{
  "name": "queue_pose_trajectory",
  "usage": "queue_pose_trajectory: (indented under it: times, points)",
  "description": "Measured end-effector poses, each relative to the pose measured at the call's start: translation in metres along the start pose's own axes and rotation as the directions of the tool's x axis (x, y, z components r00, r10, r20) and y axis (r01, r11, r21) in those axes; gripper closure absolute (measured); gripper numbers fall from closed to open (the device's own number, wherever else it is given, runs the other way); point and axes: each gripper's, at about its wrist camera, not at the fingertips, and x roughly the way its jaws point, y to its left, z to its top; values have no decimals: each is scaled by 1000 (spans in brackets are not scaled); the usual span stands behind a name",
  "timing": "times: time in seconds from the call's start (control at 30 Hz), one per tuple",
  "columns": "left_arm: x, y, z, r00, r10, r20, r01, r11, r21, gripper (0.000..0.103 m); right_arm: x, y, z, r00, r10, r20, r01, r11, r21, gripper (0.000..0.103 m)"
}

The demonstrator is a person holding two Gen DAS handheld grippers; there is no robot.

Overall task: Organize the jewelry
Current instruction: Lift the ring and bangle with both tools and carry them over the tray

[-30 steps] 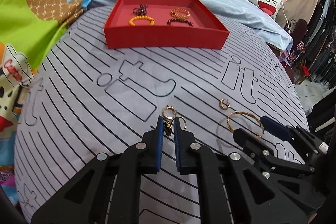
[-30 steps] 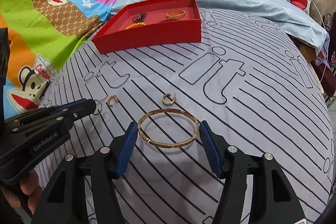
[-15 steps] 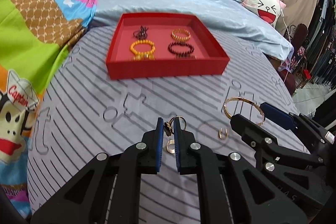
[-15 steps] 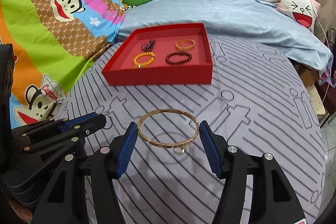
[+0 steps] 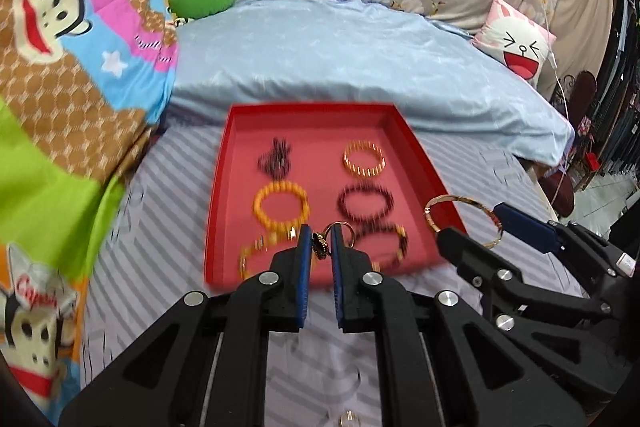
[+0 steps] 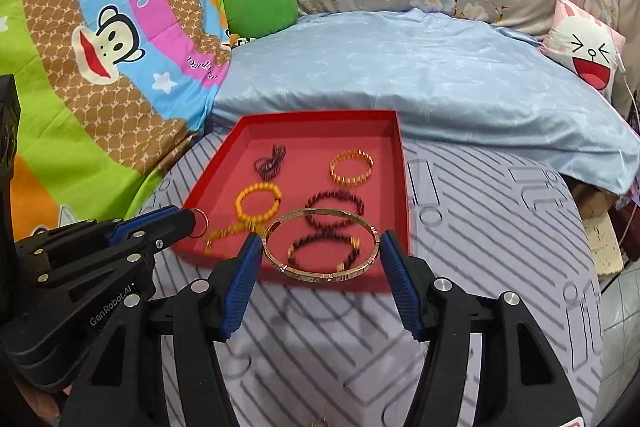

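My left gripper [image 5: 319, 242] is shut on a small gold hoop earring [image 5: 343, 230] with a dark charm, held in the air at the near edge of the red tray [image 5: 224, 163]. My right gripper [image 6: 318, 251] is shut on a gold bangle [image 6: 320, 273], held flat above the tray's near right corner [image 6: 402, 163]. The bangle also shows in the left wrist view [image 5: 492, 211]. Several bracelets lie in the tray: a yellow bead one [image 6: 258, 202], a gold one [image 6: 351, 169], dark bead ones [image 6: 335, 207], a black cord piece [image 6: 270, 162].
The tray rests on a grey striped bedsheet [image 6: 480, 219]. A light blue quilt [image 6: 400, 75] lies behind it. A monkey-print blanket [image 6: 100, 47], a green cushion [image 6: 260, 9] and a pink cushion [image 6: 588, 47] sit around. A small ring [image 5: 347, 418] lies on the sheet below.
Both grippers have lifted off the sheet with their jewelry and moved forward to the tray. The tray now sits right at the fingertips. Two small earrings stayed on the sheet.
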Motion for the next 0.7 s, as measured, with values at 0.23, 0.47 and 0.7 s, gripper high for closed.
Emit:
queue_pose_trajectory:
  times: [0.23,0.47,0.7]
  points:
    - [51,17,56,1000,-3,-12,3,1000,-25,93,56,-3,55,1000,10,-29,-10,1000,1,44]
    - [109,35,92,998,10,-57,-12,999,-40,93,114,-10,92,997,15,-79,-14,1000,20,44]
    - [155,41,104,993,45,-105,-47,999,-18,93,168,-21,101,986,27,-163,-20,999,48,44]
